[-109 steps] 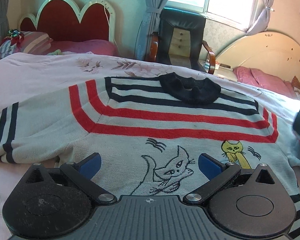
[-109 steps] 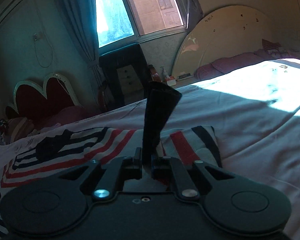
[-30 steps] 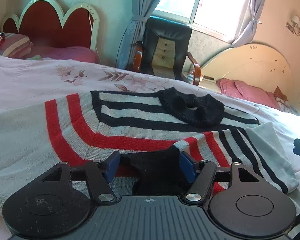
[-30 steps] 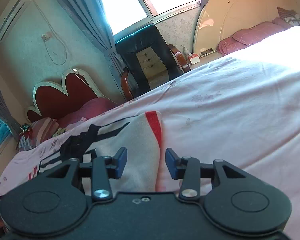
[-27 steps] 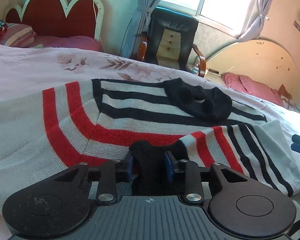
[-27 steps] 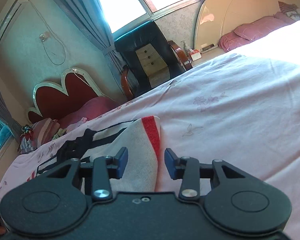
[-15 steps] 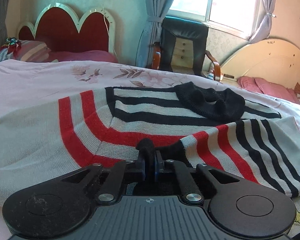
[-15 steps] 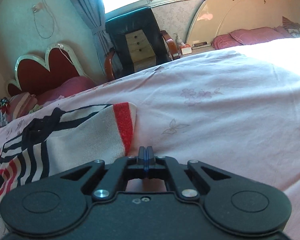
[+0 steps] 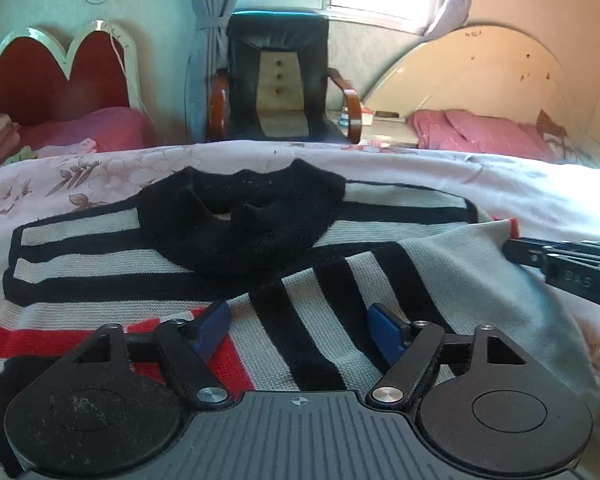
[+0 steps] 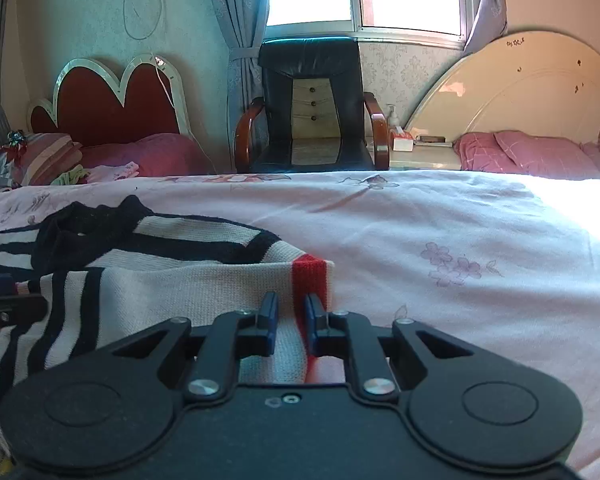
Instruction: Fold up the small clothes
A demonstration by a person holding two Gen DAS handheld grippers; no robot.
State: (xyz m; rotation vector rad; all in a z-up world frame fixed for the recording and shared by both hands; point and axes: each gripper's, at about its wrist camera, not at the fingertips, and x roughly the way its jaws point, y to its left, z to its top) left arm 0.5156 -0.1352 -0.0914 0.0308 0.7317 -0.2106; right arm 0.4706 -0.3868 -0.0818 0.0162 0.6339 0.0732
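1. Your left gripper has its jaws wide apart and grips nothing; it hovers over the folded sleeve of the grey knitted sweater with black and red stripes.
2. Your right gripper is a little open, its blue pads on both sides of the sweater's red-striped edge.
3. The sweater lies on the pink flowered bedsheet; its black collar is at 12 o'clock from your left gripper.

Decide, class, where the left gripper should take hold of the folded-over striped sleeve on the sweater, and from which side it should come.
Grip the sleeve at its near cuff end, probably coming in low from the front edge of the bed. The sleeve lies flat and diagonal across the sweater, so only an edge offers the open left gripper a lip to pinch.
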